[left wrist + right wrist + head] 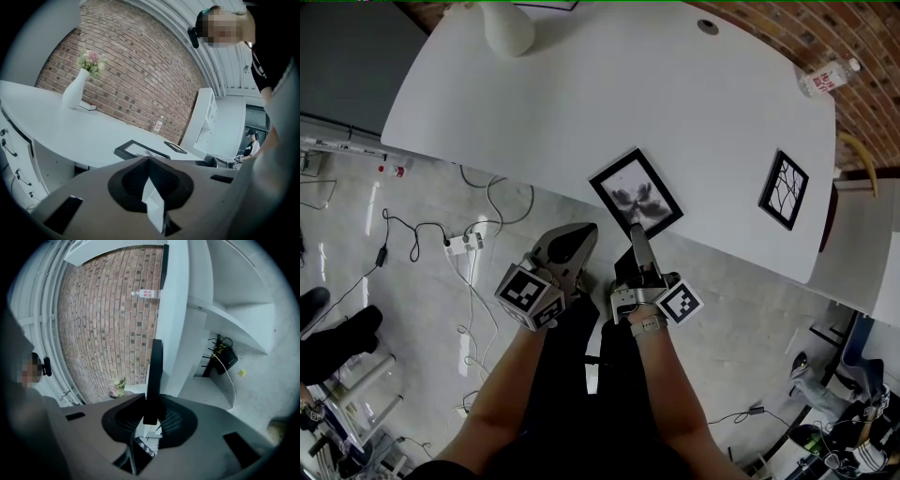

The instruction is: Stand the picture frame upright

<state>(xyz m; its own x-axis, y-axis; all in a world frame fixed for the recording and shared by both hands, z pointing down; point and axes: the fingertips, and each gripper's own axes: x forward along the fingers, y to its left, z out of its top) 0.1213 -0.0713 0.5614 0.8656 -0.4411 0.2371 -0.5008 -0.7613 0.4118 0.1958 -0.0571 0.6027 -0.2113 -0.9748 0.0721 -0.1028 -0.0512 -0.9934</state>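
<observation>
Barely started, I'd say: the picture frame [636, 192] lies flat at the near edge of the table [581, 103], not stood up yet. The right claw [638, 236] is pinched on its near rim. The left claw [579, 236] hangs alongside, closed on nothing, so the whole lift is left.

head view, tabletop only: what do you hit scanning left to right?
white vase → picture frame → second frame → bottle
</observation>
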